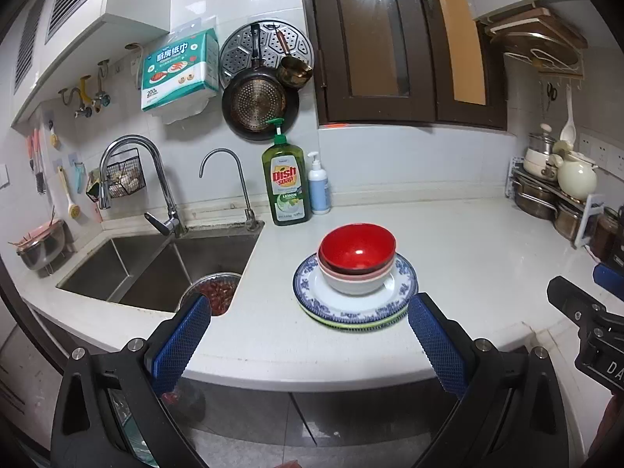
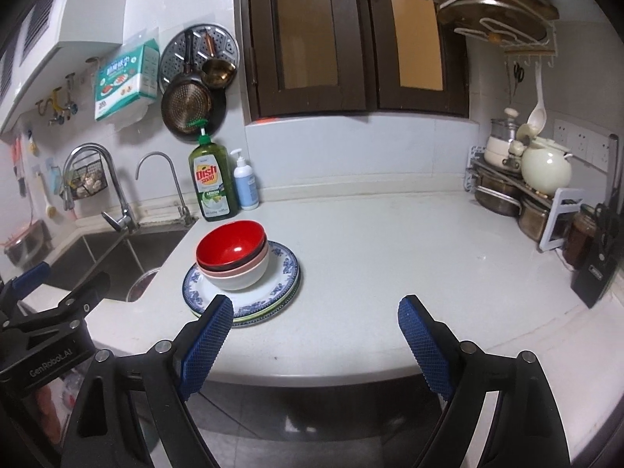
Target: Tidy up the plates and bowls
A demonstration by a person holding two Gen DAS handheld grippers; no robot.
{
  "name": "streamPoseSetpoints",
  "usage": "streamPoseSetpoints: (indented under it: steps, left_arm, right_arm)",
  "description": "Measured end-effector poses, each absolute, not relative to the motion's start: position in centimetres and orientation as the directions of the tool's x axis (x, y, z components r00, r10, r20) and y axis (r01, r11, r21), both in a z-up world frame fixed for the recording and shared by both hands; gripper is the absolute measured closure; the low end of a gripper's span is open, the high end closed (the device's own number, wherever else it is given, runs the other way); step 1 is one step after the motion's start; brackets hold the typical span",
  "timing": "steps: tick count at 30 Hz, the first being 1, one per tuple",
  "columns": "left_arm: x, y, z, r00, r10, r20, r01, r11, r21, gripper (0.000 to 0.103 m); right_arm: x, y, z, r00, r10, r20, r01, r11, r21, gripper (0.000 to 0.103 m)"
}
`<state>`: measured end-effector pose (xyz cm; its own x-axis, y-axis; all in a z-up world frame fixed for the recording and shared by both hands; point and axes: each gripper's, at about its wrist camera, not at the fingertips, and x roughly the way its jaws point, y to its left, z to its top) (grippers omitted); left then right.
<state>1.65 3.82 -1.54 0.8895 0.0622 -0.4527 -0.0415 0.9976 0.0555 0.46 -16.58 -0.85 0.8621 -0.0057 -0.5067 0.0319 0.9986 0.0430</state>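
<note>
A red bowl (image 1: 357, 247) sits nested on a pink bowl and a white bowl (image 1: 353, 284), all on a blue-patterned plate (image 1: 401, 277) that tops a stack of plates on the white counter. The same stack shows in the right wrist view, red bowl (image 2: 230, 245) on the plate (image 2: 282, 269). My left gripper (image 1: 308, 331) is open and empty, just before the counter's front edge, with the stack ahead near its right finger. My right gripper (image 2: 316, 327) is open and empty, with the stack ahead near its left finger.
A steel sink (image 1: 156, 269) with two taps lies left of the stack, holding a bowl of red food (image 1: 218, 292). A dish soap bottle (image 1: 286, 179) and a white pump bottle (image 1: 319, 187) stand behind. Pots, a teapot and jars (image 2: 538, 183) crowd the right corner.
</note>
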Motion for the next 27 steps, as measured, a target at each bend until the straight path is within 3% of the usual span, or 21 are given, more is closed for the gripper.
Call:
streamPoseSetpoints:
  steps: [27]
  left_arm:
    - [-5.9,6.8,-0.4,0.908,0.007,-0.419,0.020,0.998,0.061,0.000]
  right_arm:
    - [-8.8,-12.3,0.7,0.886,-0.044,-0.462,0.069,0.997,0.037,0.016]
